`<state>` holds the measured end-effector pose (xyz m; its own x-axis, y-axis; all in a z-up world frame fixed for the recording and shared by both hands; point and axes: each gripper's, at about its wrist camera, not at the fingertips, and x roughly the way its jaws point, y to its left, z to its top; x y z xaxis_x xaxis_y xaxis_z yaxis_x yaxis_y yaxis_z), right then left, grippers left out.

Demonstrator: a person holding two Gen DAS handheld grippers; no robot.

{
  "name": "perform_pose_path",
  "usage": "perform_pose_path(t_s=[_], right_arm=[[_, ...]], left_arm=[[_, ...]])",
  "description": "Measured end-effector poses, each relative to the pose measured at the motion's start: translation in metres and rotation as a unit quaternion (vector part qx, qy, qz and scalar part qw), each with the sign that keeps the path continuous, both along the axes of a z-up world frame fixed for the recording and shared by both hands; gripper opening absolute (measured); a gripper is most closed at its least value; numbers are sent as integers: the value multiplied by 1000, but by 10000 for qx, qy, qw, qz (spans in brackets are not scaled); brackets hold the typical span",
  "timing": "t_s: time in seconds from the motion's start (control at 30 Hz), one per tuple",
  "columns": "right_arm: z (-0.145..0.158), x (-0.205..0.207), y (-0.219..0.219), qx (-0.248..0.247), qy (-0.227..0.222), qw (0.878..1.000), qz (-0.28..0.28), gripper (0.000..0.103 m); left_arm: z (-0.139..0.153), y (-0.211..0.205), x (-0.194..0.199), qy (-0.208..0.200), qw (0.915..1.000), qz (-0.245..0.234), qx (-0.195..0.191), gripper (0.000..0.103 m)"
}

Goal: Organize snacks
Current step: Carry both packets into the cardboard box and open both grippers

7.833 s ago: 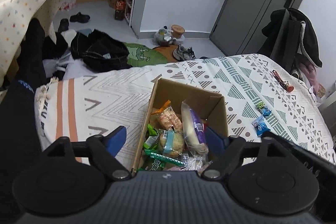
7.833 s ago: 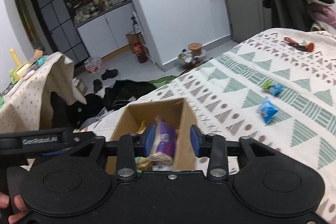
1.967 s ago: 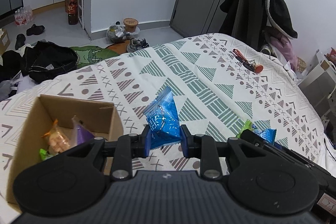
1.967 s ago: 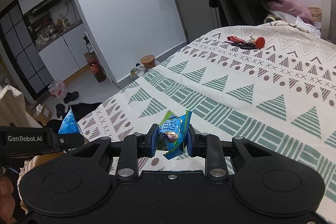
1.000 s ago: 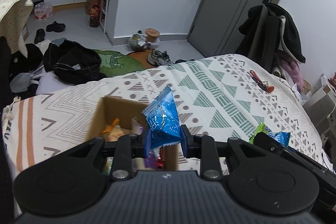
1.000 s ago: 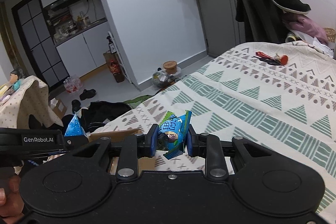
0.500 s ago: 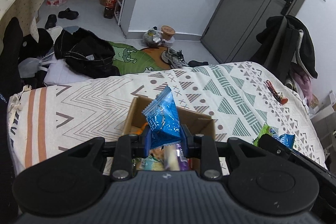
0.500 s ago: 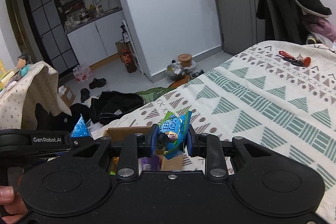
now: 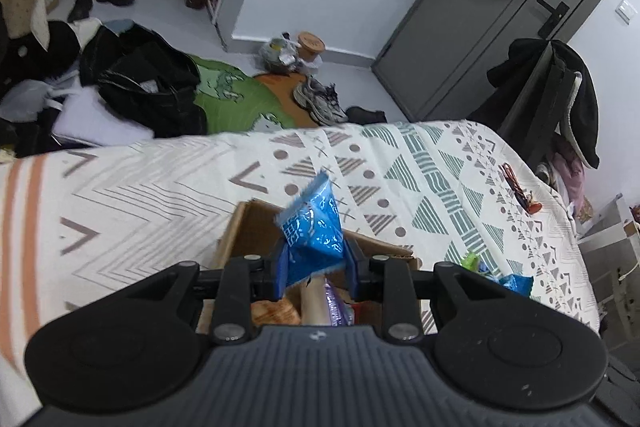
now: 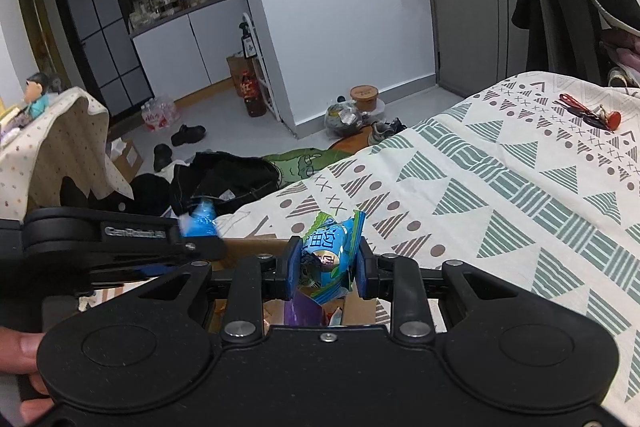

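Gripping a blue packet (image 9: 314, 227), left tongs (image 9: 316, 269) marked "GenRobot.AI"; right tongs (image 10: 327, 269) clamp a green-blue packet (image 10: 330, 253).

Snacks (image 9: 320, 301) crowd the cardboard box (image 9: 240, 227); surrounding bedspread (image 9: 160, 187) lies open.

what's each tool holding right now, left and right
Left tool: closed on a blue snack packet.
Right tool: closed on a blue-and-green snack packet.
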<state>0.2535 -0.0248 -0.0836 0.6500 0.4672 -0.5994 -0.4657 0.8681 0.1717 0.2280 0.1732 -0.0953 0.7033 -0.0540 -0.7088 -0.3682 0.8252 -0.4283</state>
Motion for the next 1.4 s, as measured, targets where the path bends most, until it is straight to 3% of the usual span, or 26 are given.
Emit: perform_pose_path(t_s=[0.2,0.47,0.53,0.77,0.9,1.03,1.4], right_arm=[[-9,7,15,-166,81,9998,94,26],[-13,14,30,-179,252,9994,148,32],[-9,12,27,-173,222,9995,105,36],[1,5,3,-156,217,9995,-149,37],[2,-3,-14,-191,287,9989,-314,43],[3,-10,-28,-191,339,9983,-427,45],[23,-31,-66,-9,230,9978,-620,65]], left_arm=[[-25,11,1,26,9992,29,-395,32],[-17,29,-10,-58,9987,242,-450,38],[-14,29,-13,-50,9988,251,-413,43],[-5,17,-19,-57,9999,72,-115,75],[2,10,-23,-60,10000,40,61,86],[9,3,-28,20,9998,20,221,89],[27,-29,-54,228,9977,-148,621,91]])
